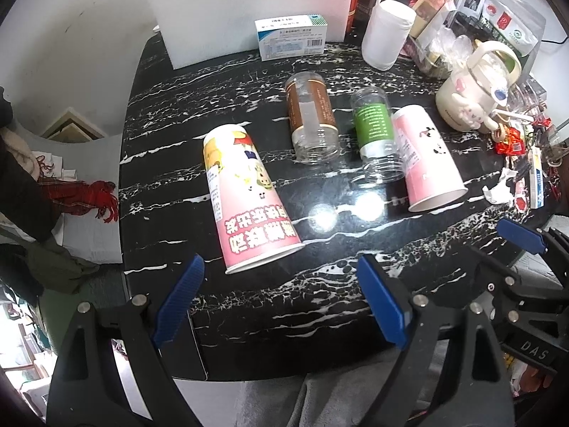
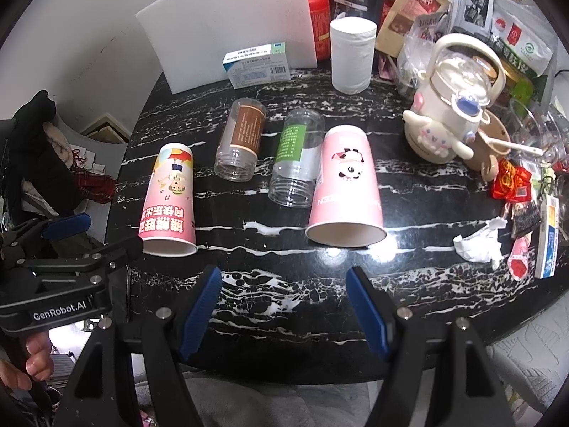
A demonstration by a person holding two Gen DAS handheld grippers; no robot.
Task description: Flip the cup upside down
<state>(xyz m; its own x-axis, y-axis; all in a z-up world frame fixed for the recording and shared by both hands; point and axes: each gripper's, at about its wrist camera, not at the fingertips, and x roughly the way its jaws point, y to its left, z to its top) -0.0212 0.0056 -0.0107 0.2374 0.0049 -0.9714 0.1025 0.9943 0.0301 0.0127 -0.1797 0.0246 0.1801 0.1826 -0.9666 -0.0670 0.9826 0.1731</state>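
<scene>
- Lying on their sides on the black marble table (image 2: 284, 284), four vessels form a row, mouths toward the near edge: cartoon cup (image 2: 170, 201), brown jar (image 2: 240, 140), green jar (image 2: 297, 158), panda cup (image 2: 346, 192).
- The left gripper (image 1: 281, 284) hovers over the near table edge with its blue pads spread apart, holding nothing; the cartoon cup (image 1: 245, 195) lies just ahead of it, rim nearest.
- The right gripper (image 2: 284, 295) also stands spread and empty, over the near edge; the panda cup's rim lies ahead, slightly right of its middle.
- Bare marble runs between both grippers and the cup rims. The panda cup (image 1: 426, 156) touches the green jar (image 1: 373, 135); the brown jar (image 1: 313, 121) lies apart, and the cartoon cup is well apart at the row's left end.
- The table's left edge curves close beside the cartoon cup; beyond it lie clothes and a red scarf (image 1: 89, 195).
- Right of the panda cup, clutter crowds the edge: a crumpled tissue (image 2: 480, 245), red wrappers (image 2: 512, 181), a cream kettle (image 2: 451, 114).
- Behind the row stand a white board (image 2: 231, 28), a medicine box (image 2: 258, 66) and a paper roll (image 2: 352, 55).
- Writing: large Chinese characters, upside down, ring the cartoon cup near its rim; the jar labels carry fine print too small to read. In the right view the left gripper's body reads "GenRobot.AI"; in the left view the right gripper's body shows "DAS".
</scene>
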